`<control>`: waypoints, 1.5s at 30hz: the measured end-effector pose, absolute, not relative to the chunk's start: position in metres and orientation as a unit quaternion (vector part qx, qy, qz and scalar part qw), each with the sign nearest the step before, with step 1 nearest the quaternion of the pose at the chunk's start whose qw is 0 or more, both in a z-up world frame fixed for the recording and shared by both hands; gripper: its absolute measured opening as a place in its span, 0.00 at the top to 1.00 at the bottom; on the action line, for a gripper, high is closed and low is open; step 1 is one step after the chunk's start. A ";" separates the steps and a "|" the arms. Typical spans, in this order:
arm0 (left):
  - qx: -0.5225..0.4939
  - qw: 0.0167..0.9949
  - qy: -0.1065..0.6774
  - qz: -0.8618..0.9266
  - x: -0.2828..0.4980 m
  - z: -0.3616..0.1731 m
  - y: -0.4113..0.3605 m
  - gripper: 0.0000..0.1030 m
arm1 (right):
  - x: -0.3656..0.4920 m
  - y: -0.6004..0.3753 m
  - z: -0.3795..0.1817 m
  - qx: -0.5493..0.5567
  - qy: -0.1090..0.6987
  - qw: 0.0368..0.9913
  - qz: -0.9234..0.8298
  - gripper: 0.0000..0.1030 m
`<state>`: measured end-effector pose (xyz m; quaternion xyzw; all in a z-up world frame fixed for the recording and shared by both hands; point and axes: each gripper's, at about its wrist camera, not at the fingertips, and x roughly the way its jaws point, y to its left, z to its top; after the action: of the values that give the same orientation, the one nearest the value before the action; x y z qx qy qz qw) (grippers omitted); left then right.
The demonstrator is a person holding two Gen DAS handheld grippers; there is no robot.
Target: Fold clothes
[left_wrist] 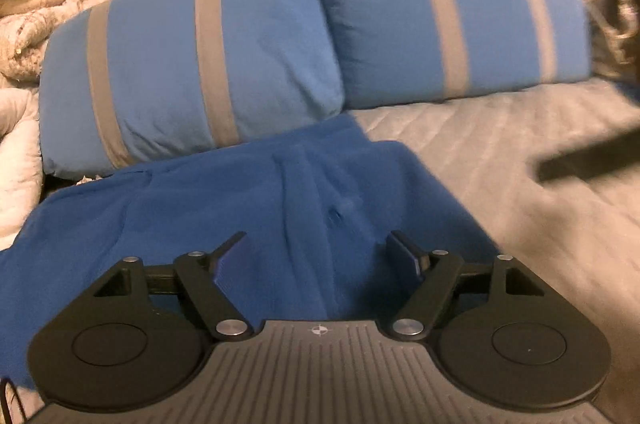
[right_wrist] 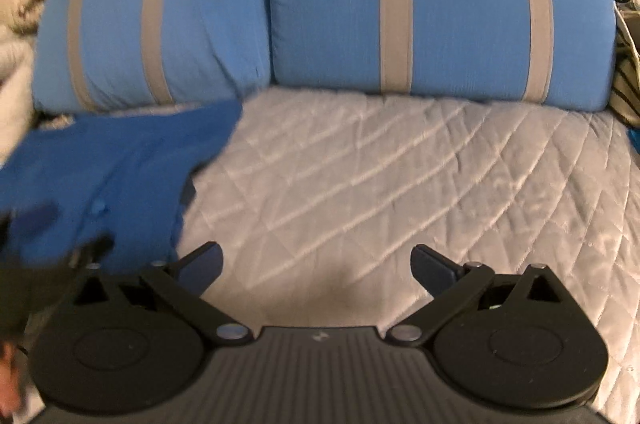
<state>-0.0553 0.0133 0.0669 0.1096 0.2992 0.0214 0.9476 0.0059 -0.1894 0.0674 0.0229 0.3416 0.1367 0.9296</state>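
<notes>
left wrist view: soft rumpled blue garment [left_wrist: 248,208] on diamond-quilted grey bedspread [left_wrist: 500,152].

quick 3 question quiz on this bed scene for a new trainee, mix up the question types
1. True or false: the left gripper is clamped on the blue garment.
2. Multiple choice: what lies under the right gripper? A) a pillow B) the grey quilted bedspread C) the green blanket
3. Fill in: the two blue pillows have ____ stripes.

Key
1. False: its jaws stand open above the cloth.
2. B
3. grey
</notes>
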 end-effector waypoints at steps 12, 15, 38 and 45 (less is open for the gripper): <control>0.033 0.949 0.294 -0.106 -0.183 0.139 0.018 0.26 | -0.055 -0.220 0.131 -0.043 0.272 0.933 0.231 0.00; 0.008 0.960 0.255 -0.119 -0.205 0.177 0.033 0.24 | -0.085 -0.239 0.158 -0.083 0.269 0.927 0.247 0.00; -0.096 0.885 0.455 0.029 -0.102 0.071 0.057 0.19 | -0.076 -0.224 0.093 -0.035 0.437 0.888 0.135 0.00; -0.065 0.875 0.479 0.019 -0.058 0.047 0.040 0.19 | -0.018 -0.192 0.059 -0.038 0.462 0.880 0.106 0.00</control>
<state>-0.0580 0.0401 0.0467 -0.0653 0.4790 0.0194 0.8752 -0.0180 -0.1916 0.0591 -0.0377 0.4621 0.1064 0.8796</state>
